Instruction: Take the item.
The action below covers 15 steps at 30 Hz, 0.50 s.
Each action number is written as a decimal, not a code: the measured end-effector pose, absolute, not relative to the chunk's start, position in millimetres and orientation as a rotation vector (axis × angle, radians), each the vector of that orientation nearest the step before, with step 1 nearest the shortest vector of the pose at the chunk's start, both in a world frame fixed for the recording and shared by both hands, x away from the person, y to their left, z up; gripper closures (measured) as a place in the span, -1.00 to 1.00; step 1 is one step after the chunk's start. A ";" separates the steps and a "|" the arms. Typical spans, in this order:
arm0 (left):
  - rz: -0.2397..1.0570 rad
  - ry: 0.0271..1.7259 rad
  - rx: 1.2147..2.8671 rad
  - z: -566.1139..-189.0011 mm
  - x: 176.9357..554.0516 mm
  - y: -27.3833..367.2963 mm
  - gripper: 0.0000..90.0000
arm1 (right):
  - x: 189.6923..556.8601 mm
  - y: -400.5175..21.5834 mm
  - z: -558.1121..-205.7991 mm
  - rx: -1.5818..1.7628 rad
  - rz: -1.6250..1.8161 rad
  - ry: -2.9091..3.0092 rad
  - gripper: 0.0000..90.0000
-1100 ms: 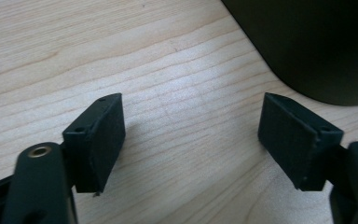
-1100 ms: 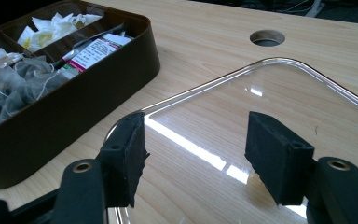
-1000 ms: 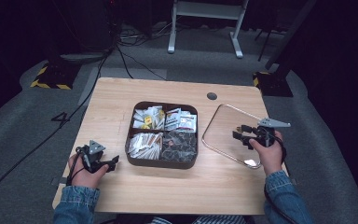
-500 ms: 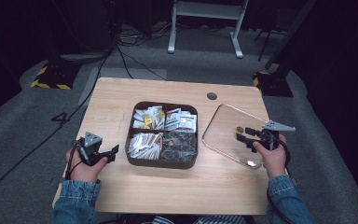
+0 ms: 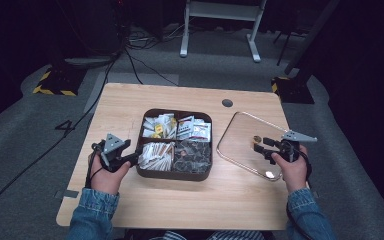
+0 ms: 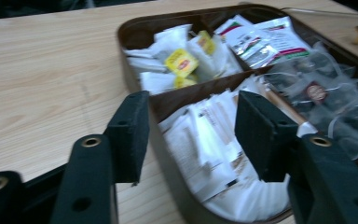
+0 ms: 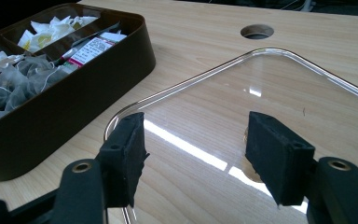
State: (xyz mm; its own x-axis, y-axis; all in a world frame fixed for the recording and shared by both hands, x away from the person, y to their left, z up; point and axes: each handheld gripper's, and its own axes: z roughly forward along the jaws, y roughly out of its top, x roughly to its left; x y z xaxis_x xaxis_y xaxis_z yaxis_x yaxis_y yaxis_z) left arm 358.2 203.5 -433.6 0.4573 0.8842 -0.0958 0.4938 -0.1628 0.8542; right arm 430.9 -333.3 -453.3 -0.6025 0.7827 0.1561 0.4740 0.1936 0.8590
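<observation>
We see the brown box (image 5: 175,172) mid-bench with its four compartments of tea bags and sachets uncovered, and its clear lid (image 5: 240,135) flat on the bench just right of it. Over the last second the right gripper (image 5: 260,146) has drawn back toward the lid's near right edge, jaws apart and empty. The left gripper (image 5: 132,159) has closed in on the box's left wall, jaws open, so we judge the lid step done.
</observation>
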 end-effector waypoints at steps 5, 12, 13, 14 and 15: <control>0.514 1.165 1.906 -440.2 365.6 188.6 0.25 | 431.6 -332.1 -456.1 1.178 1.364 2.178 -0.16; 0.550 1.193 2.047 -452.8 374.6 174.3 0.53 | 428.4 -331.3 -456.1 1.172 1.364 2.187 -0.16; 0.546 1.200 2.056 -453.9 375.2 173.7 0.53 | 428.4 -331.3 -456.1 1.172 1.364 2.187 -0.16; 0.551 1.207 2.066 -455.2 376.3 173.0 0.55 | 427.9 -331.2 -456.0 1.172 1.365 2.188 -0.16; 0.570 1.220 2.099 -456.8 378.2 172.3 0.62 | 427.2 -331.2 -456.2 1.170 1.360 2.187 -0.16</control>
